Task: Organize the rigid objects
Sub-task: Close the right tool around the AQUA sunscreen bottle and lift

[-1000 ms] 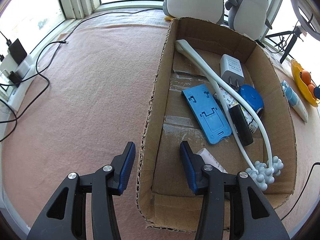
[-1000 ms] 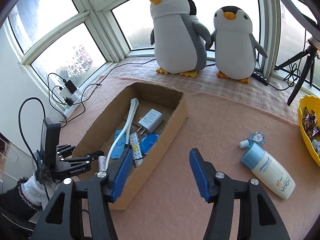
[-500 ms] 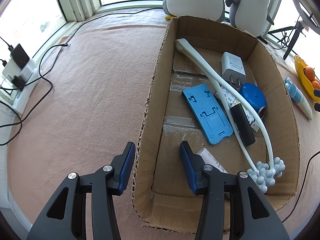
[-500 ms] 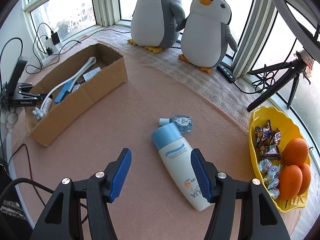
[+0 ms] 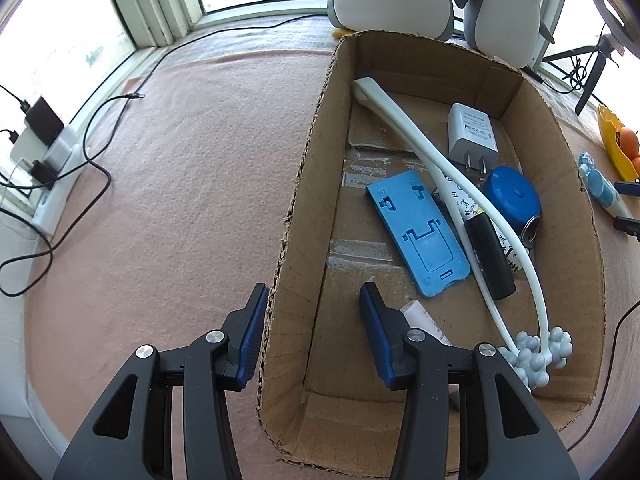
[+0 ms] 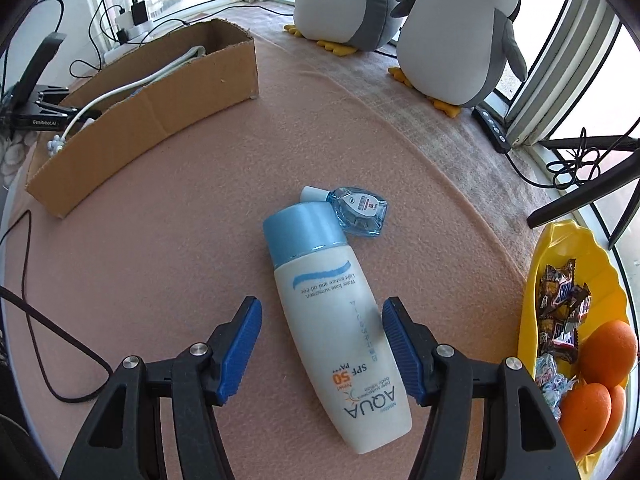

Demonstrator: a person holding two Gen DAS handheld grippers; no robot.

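- The sunscreen bottle [image 6: 340, 320] lies flat on the desk [image 6: 180, 240], out in the open and not yet in the box. Its blue cap points away from me and a little left, and its base is near me and a little right.
- Its long axis runs almost straight ahead along my right claw [image 6: 322, 344], only slightly skewed. That means the pads would close across the narrow width of the body, which is the grip I want.
- My right claw is wide open with the bottle's lower body between the jaws. There is bare desk on either side and neither pad touches the bottle.
- I judge the gap on the left side to be larger than the gap on the right, so a small shift left would centre the bottle before I close.
- The cap touches a small clear eye-drop bottle [image 6: 358, 210] just beyond it. Lifting the big bottle may nudge that one.
- The cardboard box [image 6: 160, 92] sits well apart, ahead and to my left, with its long wall facing the bottle. The carry goes that way.
- My left claw [image 5: 310, 336] is at the box, jaws apart astride its near long wall. One pad is just outside the wall and the other is inside, clear of the cardboard, so it holds nothing.
- The right claw is plainly the nearer one to the bottle. The left has the whole box between it and the bottle.
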